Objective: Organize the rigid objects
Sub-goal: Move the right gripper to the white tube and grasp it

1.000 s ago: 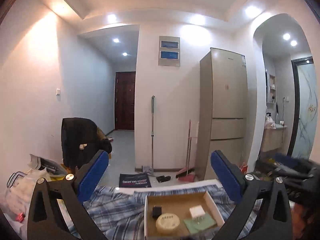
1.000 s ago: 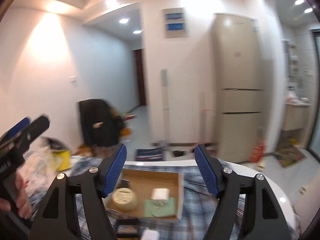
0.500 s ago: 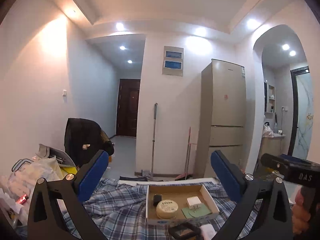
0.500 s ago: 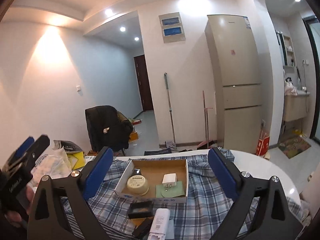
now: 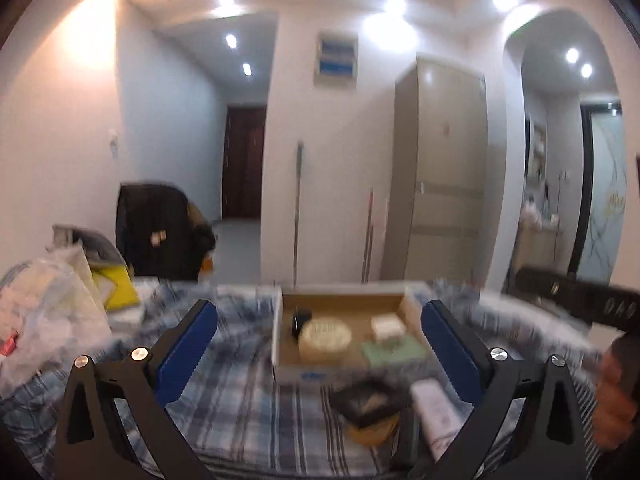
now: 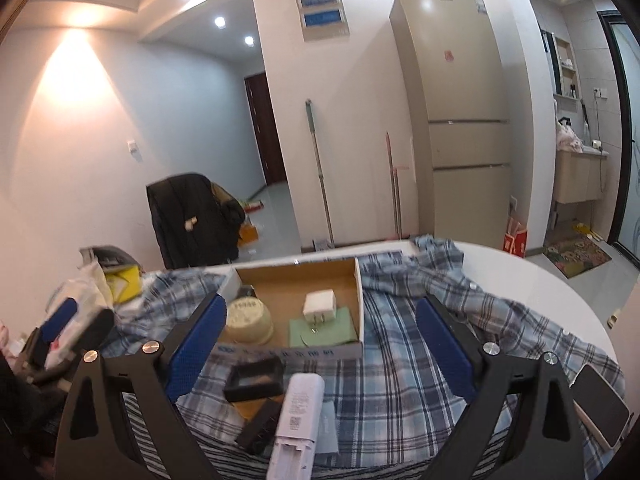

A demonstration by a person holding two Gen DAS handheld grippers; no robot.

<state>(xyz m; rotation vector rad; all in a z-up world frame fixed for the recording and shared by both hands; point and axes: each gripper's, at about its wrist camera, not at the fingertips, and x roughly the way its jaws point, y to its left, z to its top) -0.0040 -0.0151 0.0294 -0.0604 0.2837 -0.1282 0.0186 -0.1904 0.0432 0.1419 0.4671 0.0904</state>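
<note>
An open cardboard box [image 6: 356, 280] [image 5: 412, 304] sits on a plaid cloth [image 6: 420, 320]. It holds a round cream tin [image 6: 246, 320], a white plug adapter [image 6: 319, 303], a green card [image 6: 324, 332] and a small dark item [image 5: 301, 319]. In front of it lie a black square frame [image 6: 254, 376], a white remote [image 6: 298, 412], a black strip [image 6: 260, 428] and a tan piece [image 6: 252, 406]. My right gripper [image 6: 318, 348] is open above these. My left gripper [image 5: 318, 350] is open and empty, before the box; its view is blurred.
A phone [image 6: 600, 404] lies at the right on the white round table [image 6: 540, 280]. Plastic bags and a yellow item [image 6: 124, 284] crowd the left. A dark chair [image 6: 192, 216], a mop [image 6: 318, 168] and a fridge [image 6: 456, 112] stand beyond.
Both grippers have tilted down and drawn back from the box, so the loose items in front of it came into view. Both jaws stayed open.
</note>
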